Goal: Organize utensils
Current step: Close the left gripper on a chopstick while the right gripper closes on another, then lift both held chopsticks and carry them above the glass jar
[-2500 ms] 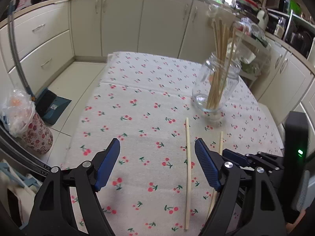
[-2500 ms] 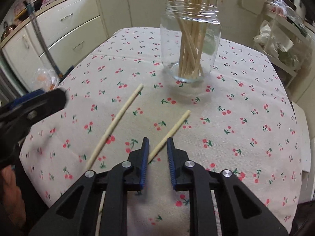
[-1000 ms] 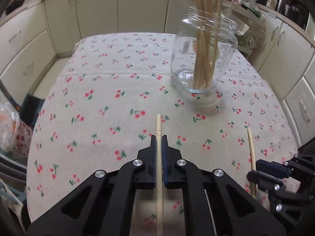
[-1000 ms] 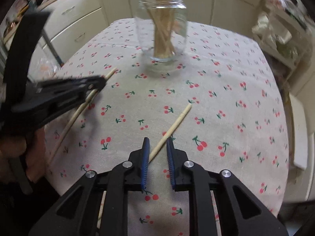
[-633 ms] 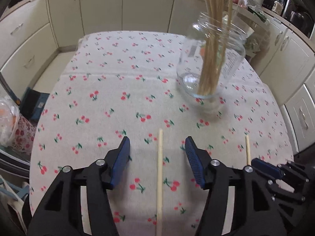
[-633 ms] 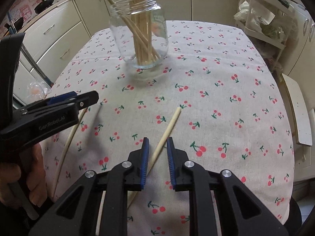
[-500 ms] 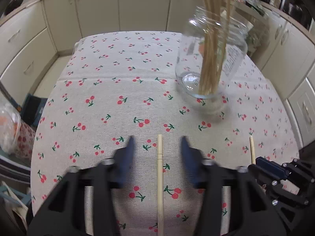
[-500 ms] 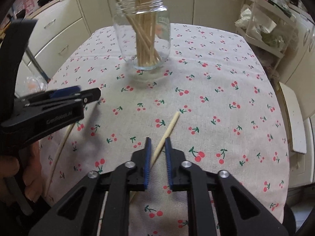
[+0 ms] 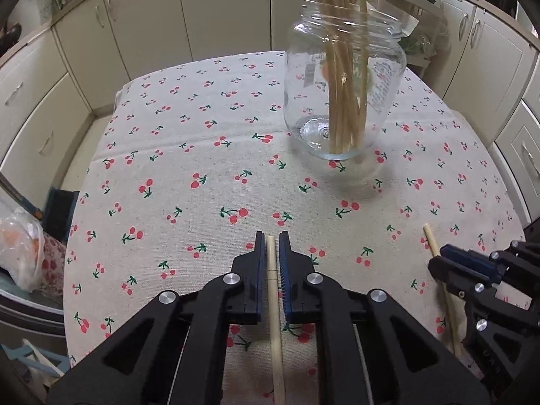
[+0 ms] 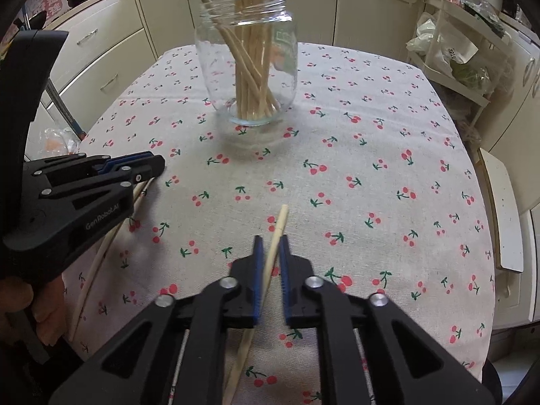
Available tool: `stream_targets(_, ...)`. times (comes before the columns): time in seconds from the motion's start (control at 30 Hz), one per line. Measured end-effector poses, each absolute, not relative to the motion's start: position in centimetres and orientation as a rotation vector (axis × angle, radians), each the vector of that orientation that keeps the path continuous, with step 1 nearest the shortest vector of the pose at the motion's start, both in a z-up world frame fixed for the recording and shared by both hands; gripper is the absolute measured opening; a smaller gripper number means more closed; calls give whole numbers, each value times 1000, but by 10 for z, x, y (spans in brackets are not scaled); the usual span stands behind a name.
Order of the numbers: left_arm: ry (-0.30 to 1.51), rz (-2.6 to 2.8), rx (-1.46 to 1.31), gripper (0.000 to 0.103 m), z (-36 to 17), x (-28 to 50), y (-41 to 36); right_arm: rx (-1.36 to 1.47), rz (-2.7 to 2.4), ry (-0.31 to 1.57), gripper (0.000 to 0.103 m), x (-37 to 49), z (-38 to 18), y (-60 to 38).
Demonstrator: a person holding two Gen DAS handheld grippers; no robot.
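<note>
A glass jar (image 9: 344,101) holding several wooden chopsticks stands on the cherry-print tablecloth (image 9: 202,155). One loose chopstick (image 9: 274,303) lies along my left gripper (image 9: 270,240), whose jaws are closing with the blue pads pressed on its sides near the tip. My right gripper (image 10: 271,244) has its jaws closing on a second chopstick (image 10: 281,217), which crosses slantwise between the pads. The right wrist view also shows the jar (image 10: 248,67) and the left gripper (image 10: 155,165) low at the left over its chopstick (image 10: 98,260). In the left wrist view the right gripper (image 9: 438,260) sits at the lower right.
Cream cabinets (image 9: 84,50) ring the table on the far side and both flanks. A white rack with bags (image 10: 452,50) stands to the right. On the floor at the left lies a plastic bag (image 9: 20,246). Bare cloth spreads between the grippers and the jar.
My left jaws were wide apart around the chopstick half a second ago and have come together on it. The right jaws narrowed onto their chopstick. Both views sit slightly nearer the jar.
</note>
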State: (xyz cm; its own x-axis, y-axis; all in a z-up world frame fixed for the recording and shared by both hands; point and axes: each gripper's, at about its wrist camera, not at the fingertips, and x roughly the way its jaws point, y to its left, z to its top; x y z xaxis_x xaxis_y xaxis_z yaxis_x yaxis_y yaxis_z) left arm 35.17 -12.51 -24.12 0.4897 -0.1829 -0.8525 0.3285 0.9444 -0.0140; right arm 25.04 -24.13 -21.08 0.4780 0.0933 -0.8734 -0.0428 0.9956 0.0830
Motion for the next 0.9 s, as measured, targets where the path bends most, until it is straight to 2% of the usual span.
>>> stream_targets(0.1, 989, -337, 82, 5, -232, 350, -115, 99, 96, 1073, 6, 247, -210, -248)
stream_targets(0.43, 721, -468, -200, 5, -158, 332, -84, 242, 123, 1048, 6, 238, -212, -263)
stream_targets(0.9, 367, -373, -222, 5, -73, 337, -107, 180, 137, 1024, 6, 236, -213, -259)
